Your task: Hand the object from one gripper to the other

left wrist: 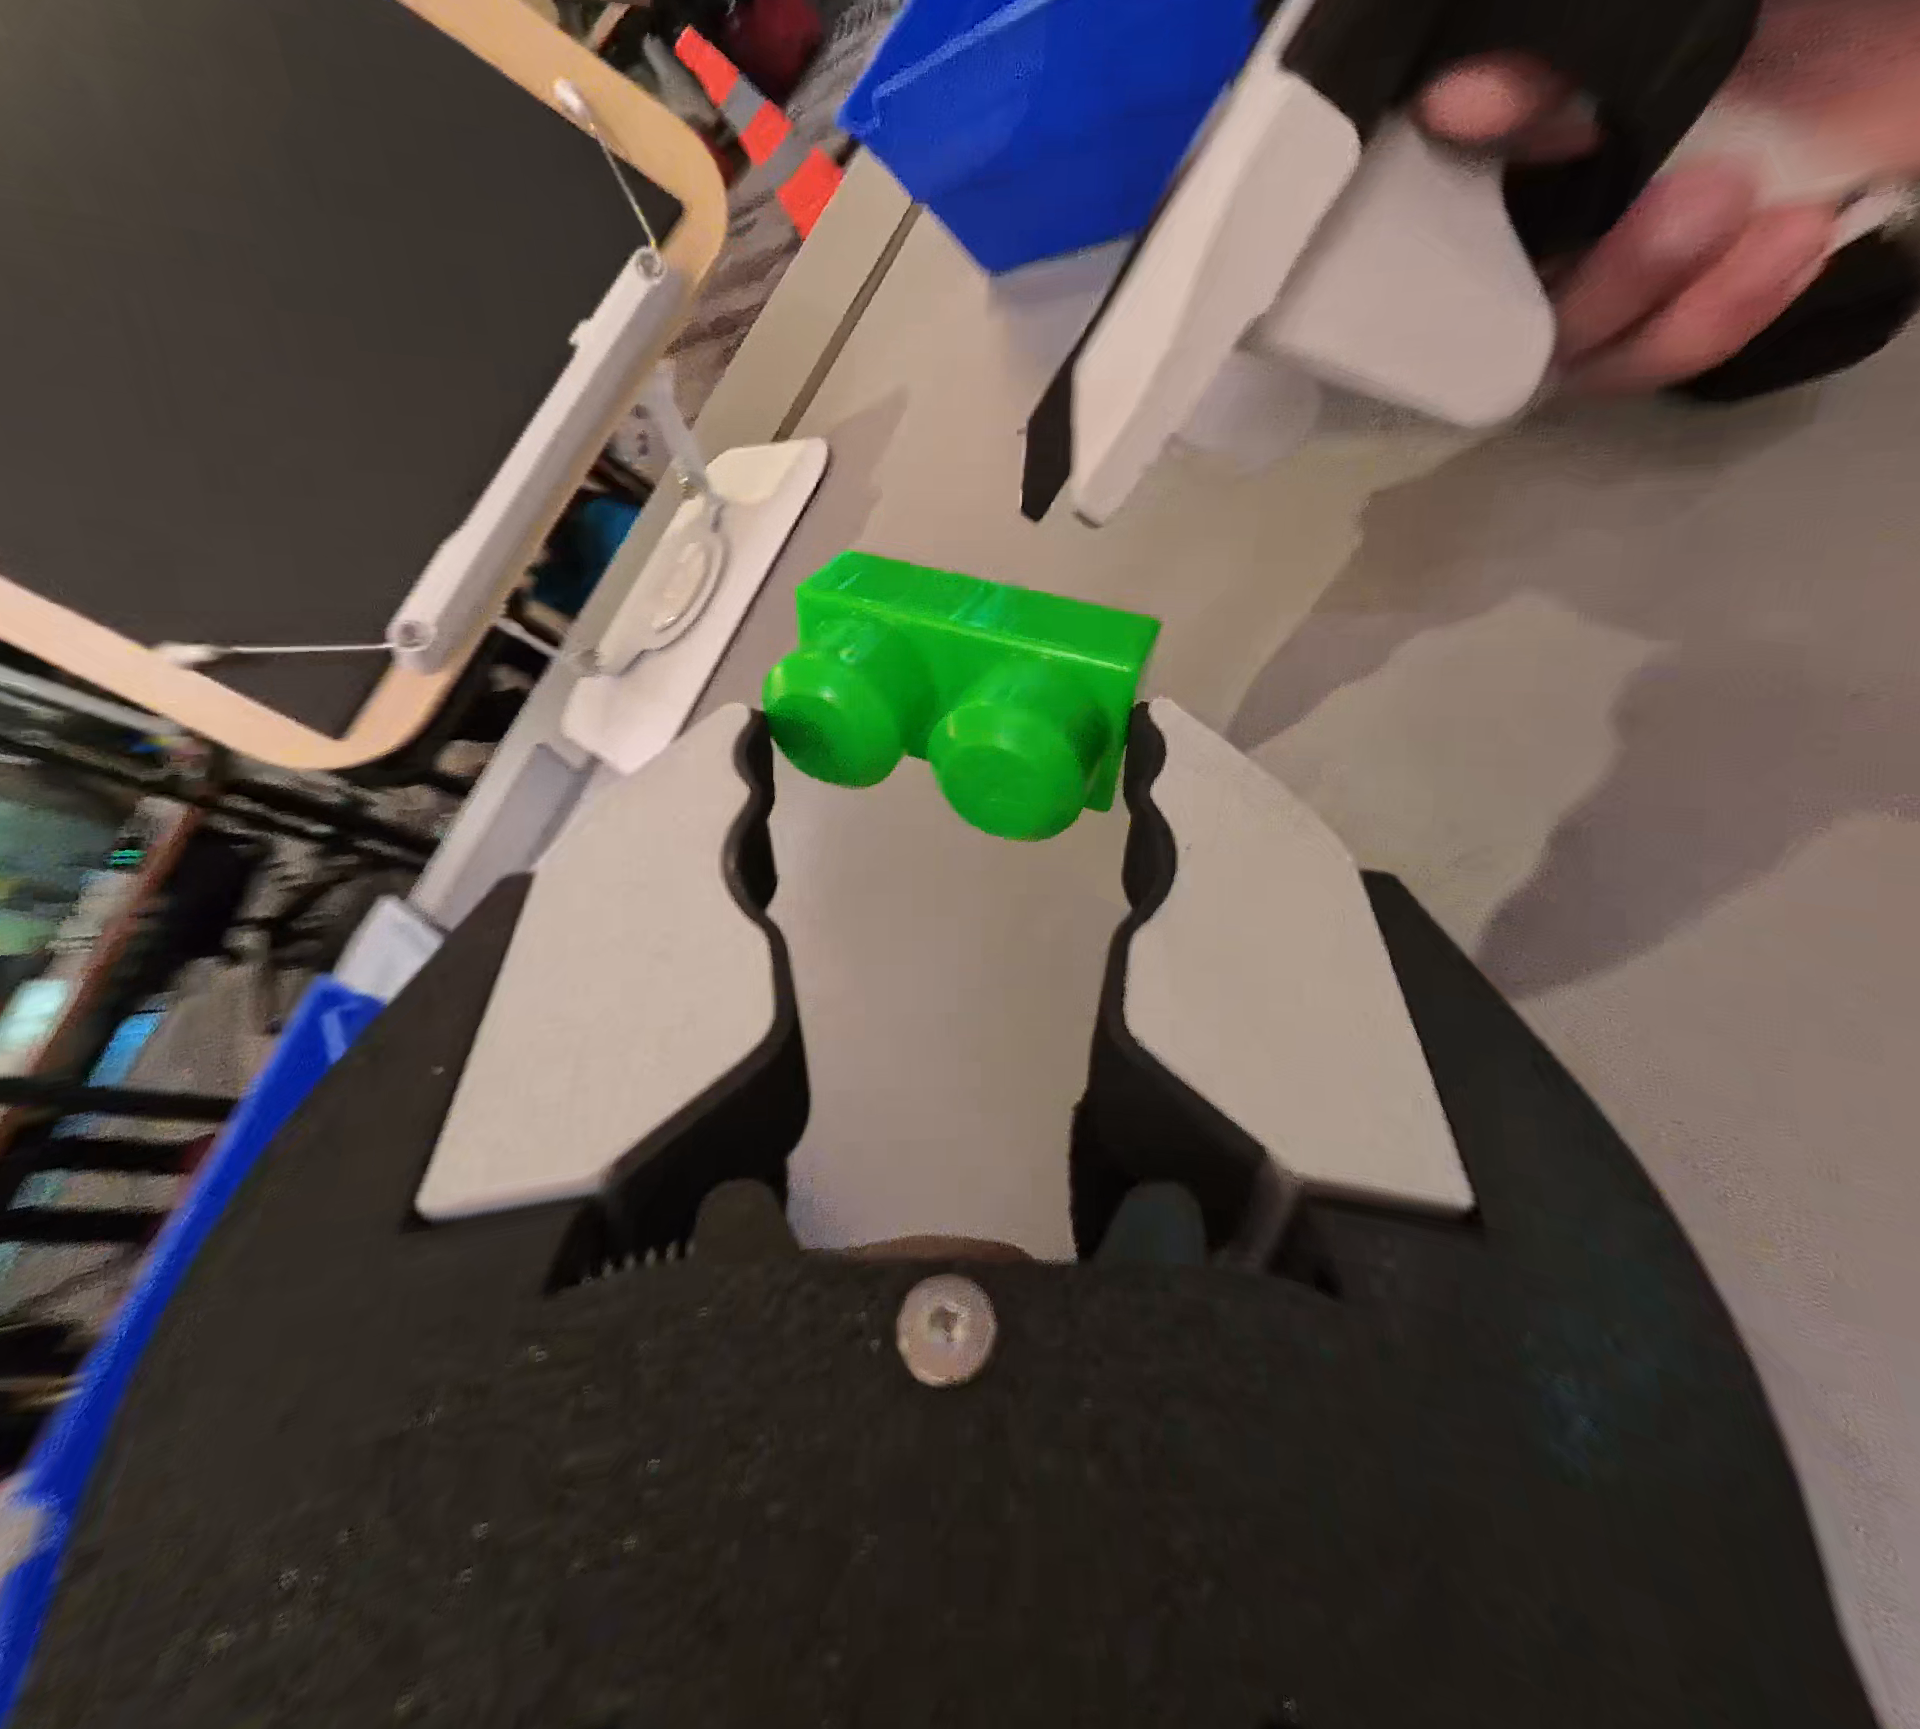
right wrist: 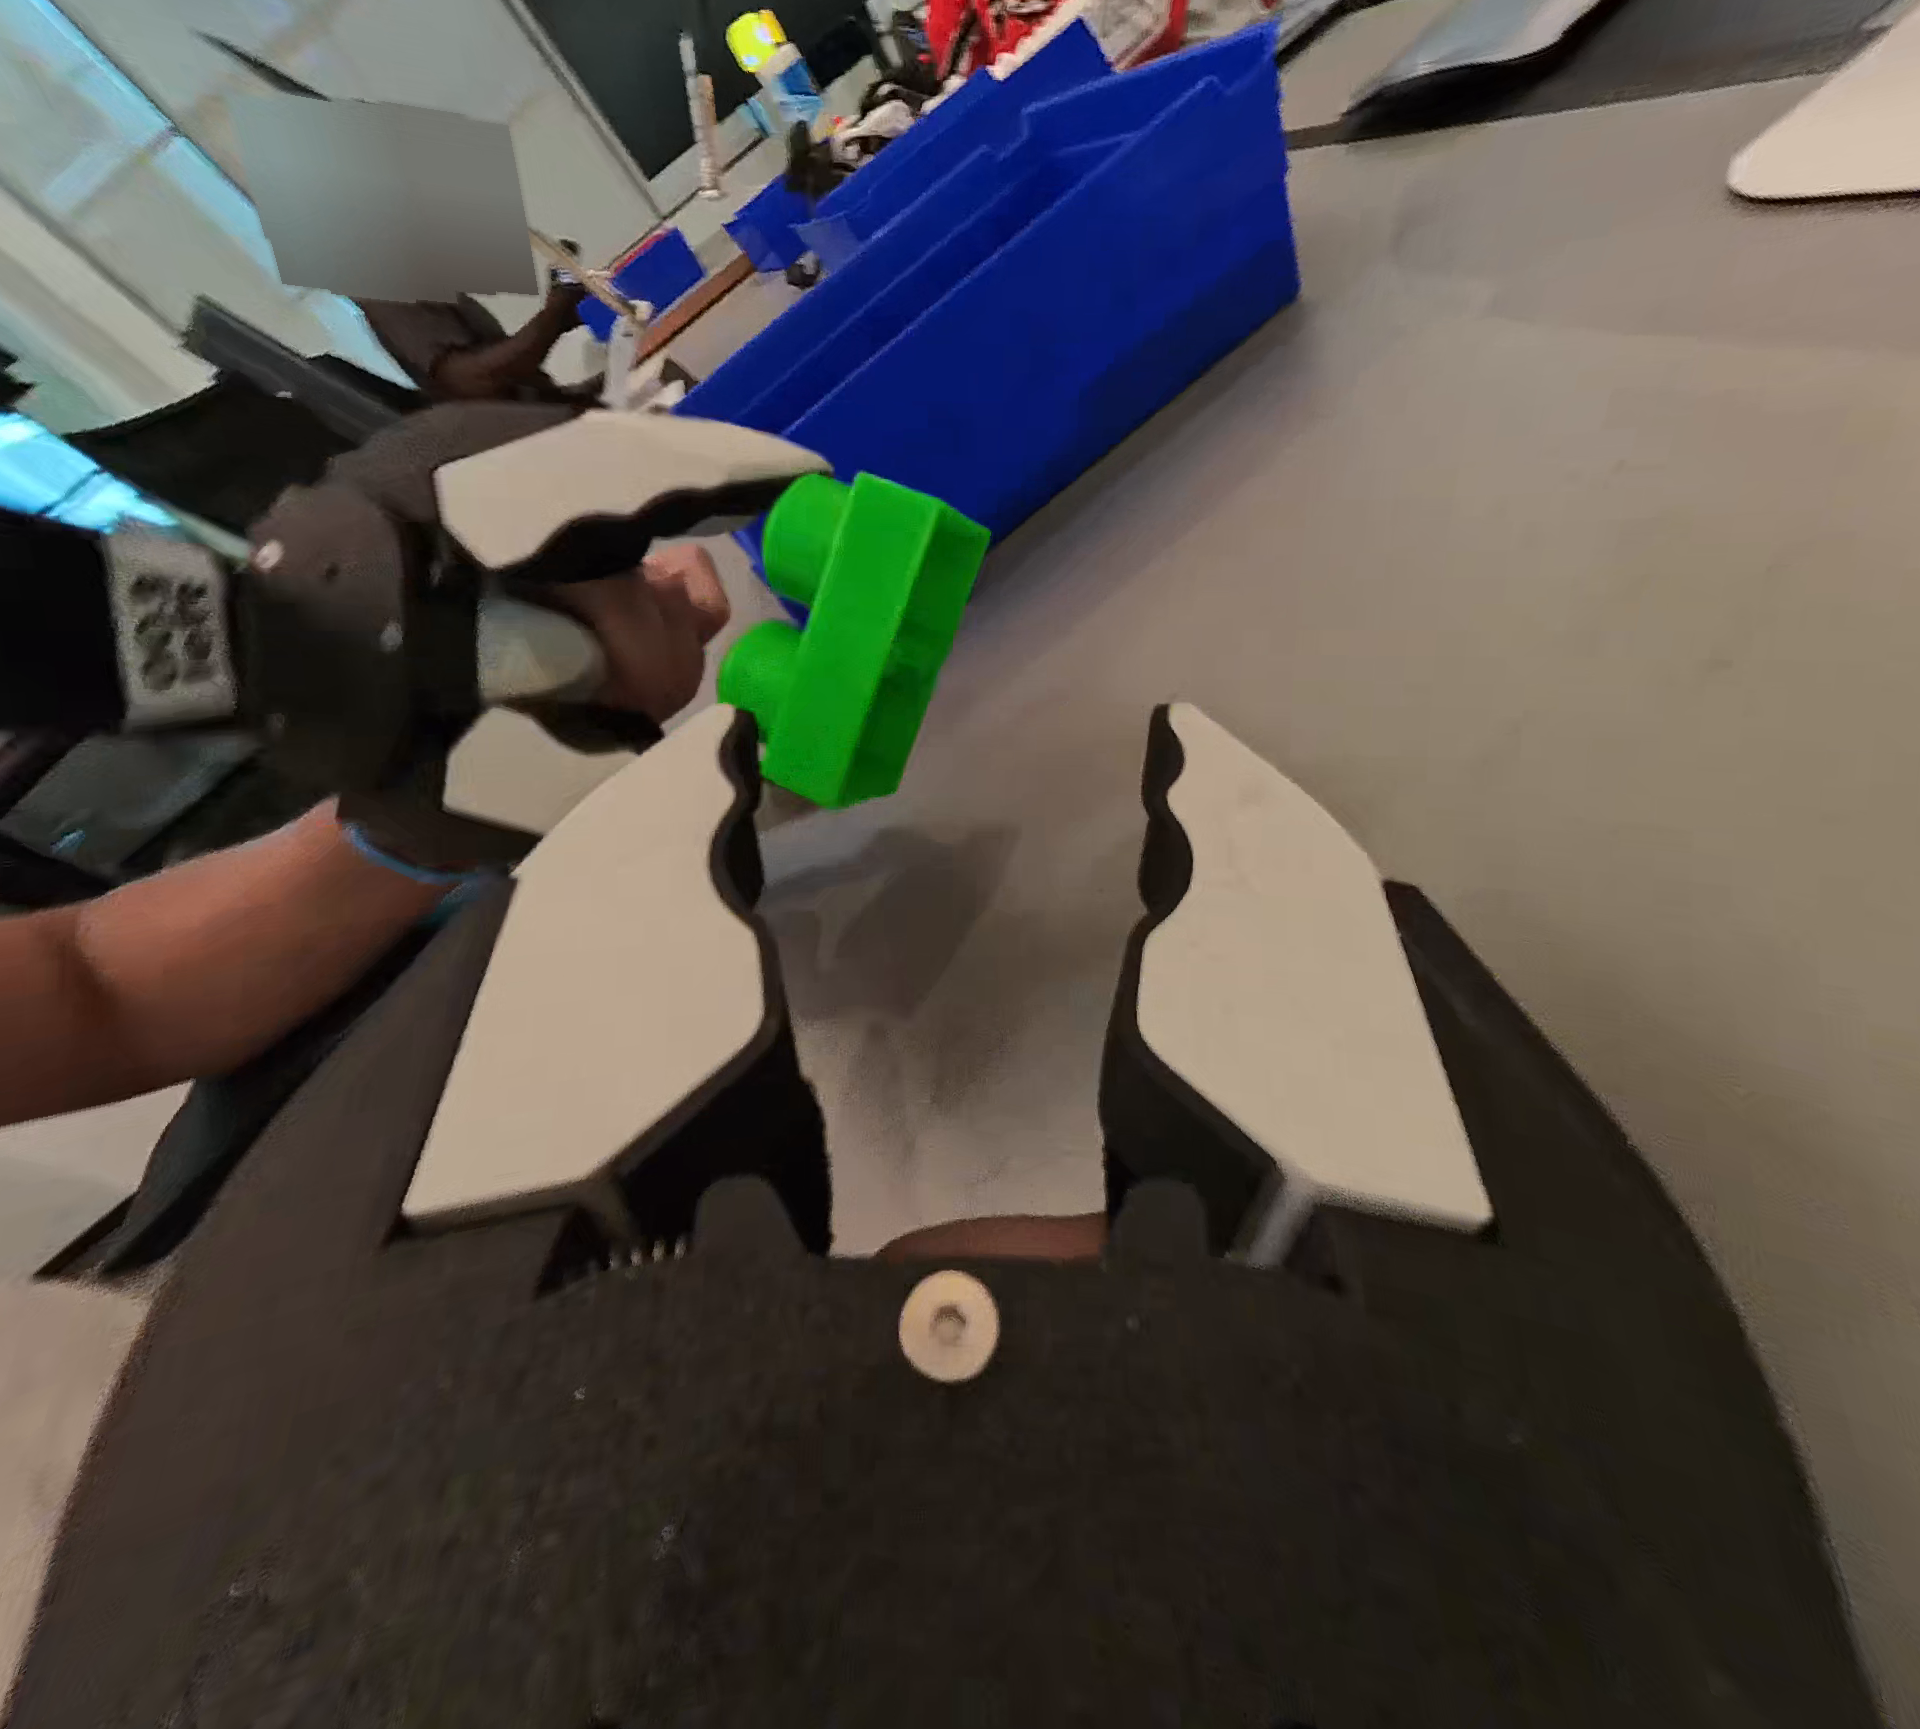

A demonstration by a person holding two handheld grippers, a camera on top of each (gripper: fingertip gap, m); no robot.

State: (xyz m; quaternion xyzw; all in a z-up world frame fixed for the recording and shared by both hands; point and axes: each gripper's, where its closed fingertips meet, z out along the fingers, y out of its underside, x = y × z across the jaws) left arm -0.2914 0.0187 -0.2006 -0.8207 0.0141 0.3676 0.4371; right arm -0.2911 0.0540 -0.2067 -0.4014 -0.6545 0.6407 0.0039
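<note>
Left wrist view: camera mounted behind left gripper [left wrist: 948,734], looking forward along fingers, tilted down at pale grey worktop [left wrist: 1558,848], very near.

Right wrist view: same mounting behind right gripper [right wrist: 948,734], facing across worktop [right wrist: 1507,588], close.

Shared ground: bright green plastic block with two round pegs [left wrist: 961,697] [right wrist: 852,640], blue plastic open-fronted bin [left wrist: 1039,79] [right wrist: 1039,329], worktop. Each view catches opposite gripper off to side.

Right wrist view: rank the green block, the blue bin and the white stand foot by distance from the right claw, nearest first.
1. Green block: just ahead-left of the right claw, held in the left claw.
2. Blue bin: behind the block, centre.
3. White stand foot: far right, at the frame edge.
</note>
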